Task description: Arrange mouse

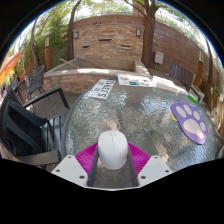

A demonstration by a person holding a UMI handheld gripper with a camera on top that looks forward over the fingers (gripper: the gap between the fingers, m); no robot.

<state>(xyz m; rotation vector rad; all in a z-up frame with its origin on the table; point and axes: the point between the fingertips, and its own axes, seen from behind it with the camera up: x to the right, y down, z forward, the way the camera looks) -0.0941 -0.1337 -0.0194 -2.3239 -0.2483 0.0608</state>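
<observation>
The tongs (112, 165) are clamped on a white mouse (113, 149) above the glass tabletop (120, 110); carrying step, next move likely toward the purple paw-print mat (191, 120)

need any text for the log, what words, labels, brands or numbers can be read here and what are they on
No text can be read.
White sign at the far edge of the glass table: dark lettering, too small and blurred to read.
Purple paw-print mat: a paw shape only, no words.
White mouse between the tool's fingers: no visible logo.
</observation>
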